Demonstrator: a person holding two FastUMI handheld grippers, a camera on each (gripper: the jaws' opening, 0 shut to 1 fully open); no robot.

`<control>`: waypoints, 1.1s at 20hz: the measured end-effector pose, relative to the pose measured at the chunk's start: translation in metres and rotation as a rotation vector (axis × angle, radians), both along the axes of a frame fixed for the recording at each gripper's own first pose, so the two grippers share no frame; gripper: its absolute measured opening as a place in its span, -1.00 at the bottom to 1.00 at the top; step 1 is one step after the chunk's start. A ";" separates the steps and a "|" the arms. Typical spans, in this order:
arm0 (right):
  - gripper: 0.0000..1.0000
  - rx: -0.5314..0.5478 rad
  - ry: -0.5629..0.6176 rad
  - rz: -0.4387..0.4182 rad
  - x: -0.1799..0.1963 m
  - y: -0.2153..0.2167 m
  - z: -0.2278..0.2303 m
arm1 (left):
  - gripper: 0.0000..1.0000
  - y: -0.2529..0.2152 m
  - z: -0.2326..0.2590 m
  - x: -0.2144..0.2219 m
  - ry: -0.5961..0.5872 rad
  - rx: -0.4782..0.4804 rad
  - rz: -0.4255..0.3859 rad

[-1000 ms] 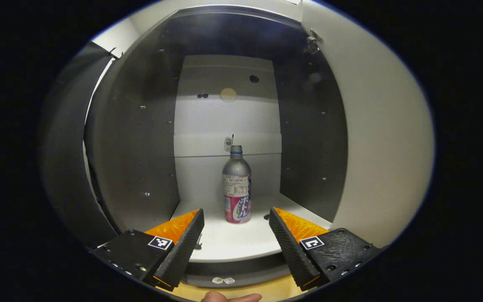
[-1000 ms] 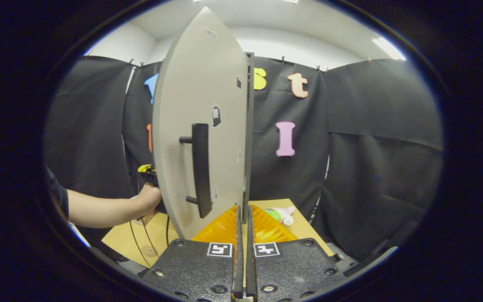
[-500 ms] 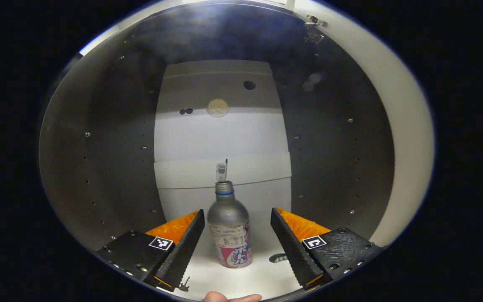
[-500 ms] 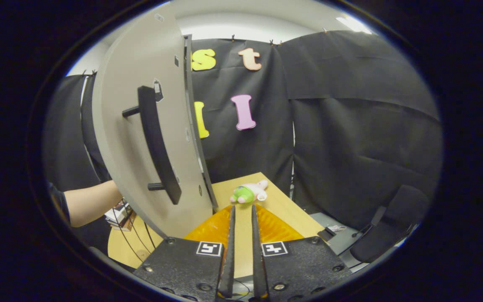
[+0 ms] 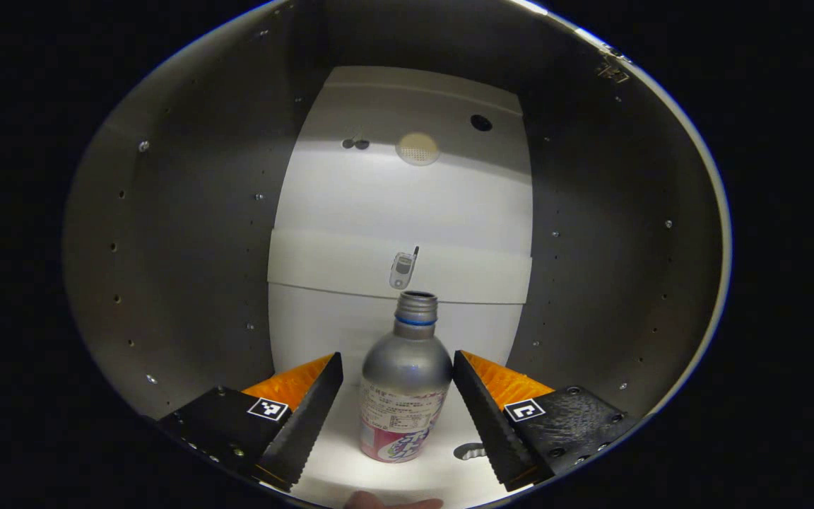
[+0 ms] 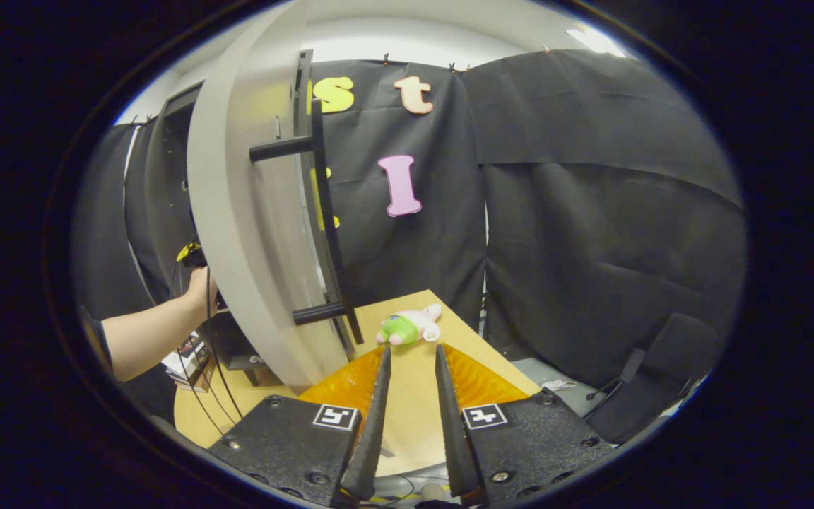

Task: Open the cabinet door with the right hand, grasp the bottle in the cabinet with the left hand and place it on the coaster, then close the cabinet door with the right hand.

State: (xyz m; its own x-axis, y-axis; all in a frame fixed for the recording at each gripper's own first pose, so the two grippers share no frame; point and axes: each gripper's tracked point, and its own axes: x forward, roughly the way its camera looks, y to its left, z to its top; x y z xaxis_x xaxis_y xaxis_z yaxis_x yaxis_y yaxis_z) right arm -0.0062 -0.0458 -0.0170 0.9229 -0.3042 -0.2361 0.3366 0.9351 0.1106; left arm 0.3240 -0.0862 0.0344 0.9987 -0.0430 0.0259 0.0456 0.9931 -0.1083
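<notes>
**Left gripper around the bottle, grasp not yet made**

Step in hand, by judgement: the grasp of the bottle [image 5: 403,385] with the left gripper [image 5: 398,364]. Door step already done: cabinet door [image 6: 237,212] swung wide open, at about 10 o'clock in the right gripper view, with its black handle [image 6: 322,212] turned edge-on.

In the left gripper view: bottle upright on the white cabinet floor [image 5: 407,481], at 6 o'clock, between the two fingers. Fingers spread apart, one at 7 o'clock and one at 5 o'clock, close beside the bottle's shoulder but with a small gap on each side; no pressing visible. Bottle mouth open, without cap. Behind it, the white back panel [image 5: 407,198] at 12 o'clock.

Right gripper [image 6: 410,353] nearly closed, only a narrow slit between the fingers, holding nothing, clear of the door. Beyond its tips, at about 6 o'clock, a wooden table [image 6: 449,332] with a small plush toy [image 6: 407,326]. At 9 o'clock, a person's forearm [image 6: 152,332] reaching behind the door.

Next move, probably: to close the left fingers on the body of the bottle, keep it upright, then to draw it straight out of the cabinet toward the coaster.
</notes>
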 end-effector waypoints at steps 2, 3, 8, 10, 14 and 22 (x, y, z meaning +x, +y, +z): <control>-0.22 0.005 -0.001 0.003 0.003 -0.002 -0.001 | 0.89 -0.004 -0.002 0.003 0.002 0.009 -0.004; -0.17 0.012 0.001 0.009 0.005 -0.001 -0.002 | 0.89 -0.006 -0.004 0.001 0.010 0.014 -0.013; -0.18 0.008 -0.005 0.019 0.009 -0.004 0.002 | 0.89 -0.006 -0.016 0.004 0.060 0.123 -0.006; -0.23 0.006 -0.005 0.025 0.009 -0.007 -0.001 | 0.79 0.002 -0.019 0.011 0.061 0.156 0.023; -0.17 0.000 0.000 0.041 0.010 -0.007 -0.002 | 0.53 0.002 -0.018 0.004 0.071 0.164 0.038; -0.17 -0.024 -0.006 0.100 0.018 -0.015 -0.011 | 0.52 0.013 0.011 -0.092 0.015 0.126 0.025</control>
State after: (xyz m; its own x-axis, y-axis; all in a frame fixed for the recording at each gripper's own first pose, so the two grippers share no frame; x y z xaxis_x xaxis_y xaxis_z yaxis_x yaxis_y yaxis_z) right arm 0.0117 -0.0603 -0.0280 0.9504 -0.2158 -0.2239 0.2406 0.9665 0.0898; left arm 0.2316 -0.0731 0.0452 0.9998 -0.0196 0.0074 0.0194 0.9997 0.0172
